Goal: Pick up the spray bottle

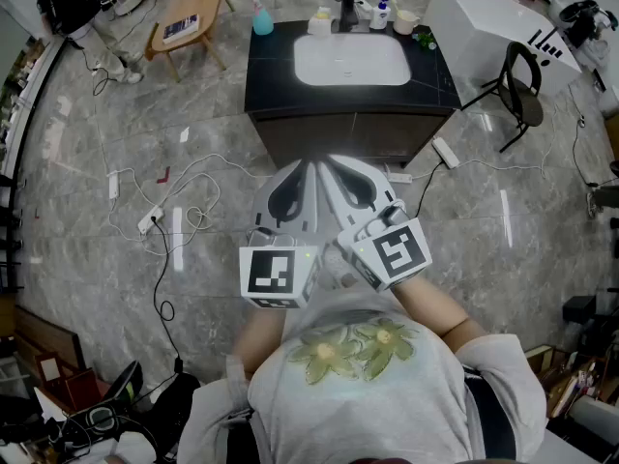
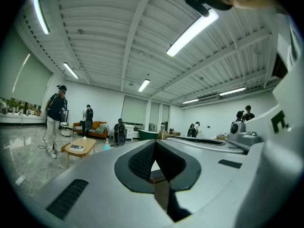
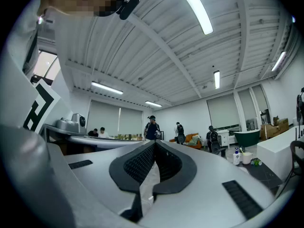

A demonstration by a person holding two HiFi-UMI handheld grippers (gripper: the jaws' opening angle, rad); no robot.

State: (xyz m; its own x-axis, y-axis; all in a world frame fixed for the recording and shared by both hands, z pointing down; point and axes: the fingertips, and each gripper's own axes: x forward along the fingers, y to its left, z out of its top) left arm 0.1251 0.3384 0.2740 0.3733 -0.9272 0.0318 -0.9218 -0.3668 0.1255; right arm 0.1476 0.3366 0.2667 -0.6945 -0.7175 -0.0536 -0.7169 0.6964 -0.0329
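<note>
Spray bottle (image 1: pixel 262 17): a small blue bottle with a pale head, upright at the back left corner of the dark counter (image 1: pixel 276 80), left of the white sink (image 1: pixel 353 66) and well apart from both grippers. It is probably light plastic, smooth and somewhat slippery, with a wall that yields under a hard squeeze and a top-heavy head. The body just below the head looks the surest hold. Left gripper (image 1: pixel 308 168) and right gripper (image 1: pixel 330 166) are held side by side near the person's chest. Each has its fingers (image 2: pixel 140 160) closed together on nothing. The counter top is flat and glossy, and a tap (image 1: pixel 346 10) and other small bottles stand behind the sink. The floor (image 1: pixel 87 162) is grey stone tile strewn with cables.
</note>
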